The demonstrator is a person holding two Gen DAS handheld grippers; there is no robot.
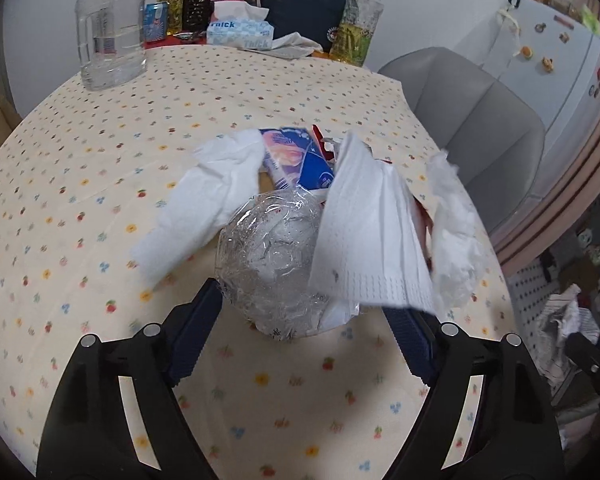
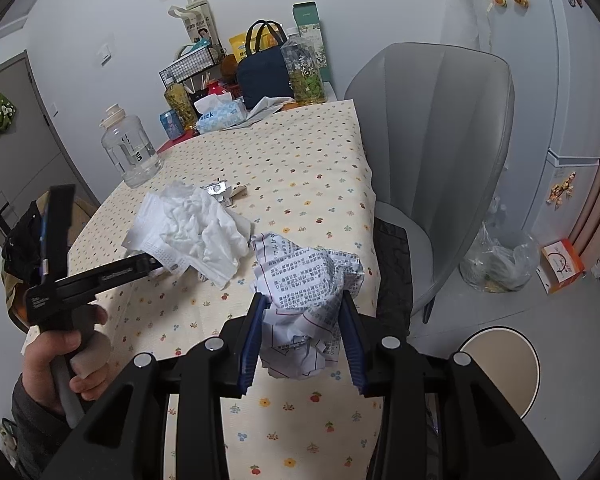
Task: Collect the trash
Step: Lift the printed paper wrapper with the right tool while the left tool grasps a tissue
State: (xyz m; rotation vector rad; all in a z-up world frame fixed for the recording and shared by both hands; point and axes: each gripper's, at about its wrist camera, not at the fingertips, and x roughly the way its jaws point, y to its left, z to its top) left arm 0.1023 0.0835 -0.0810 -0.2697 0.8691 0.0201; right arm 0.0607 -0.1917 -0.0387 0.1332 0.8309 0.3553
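Observation:
In the left wrist view my left gripper (image 1: 300, 304) stands open around the near end of a crushed clear plastic bottle (image 1: 274, 256) on the flowered tablecloth. White tissues (image 1: 204, 200), a white face mask (image 1: 370, 232) and a blue snack wrapper (image 1: 296, 156) lie over and behind the bottle. In the right wrist view my right gripper (image 2: 303, 316) is shut on a crumpled printed paper (image 2: 304, 296), held over the table's near right edge. The trash pile (image 2: 192, 224) lies to its left, with the left gripper's finger reaching into it.
A large clear water jug (image 1: 110, 32), a tissue box (image 1: 240, 32), a dark bag (image 1: 304, 8) and bottles stand at the table's far end. A grey chair (image 2: 440, 152) is right of the table. A clear trash bag (image 2: 500, 260) and an orange box (image 2: 562, 266) sit on the floor.

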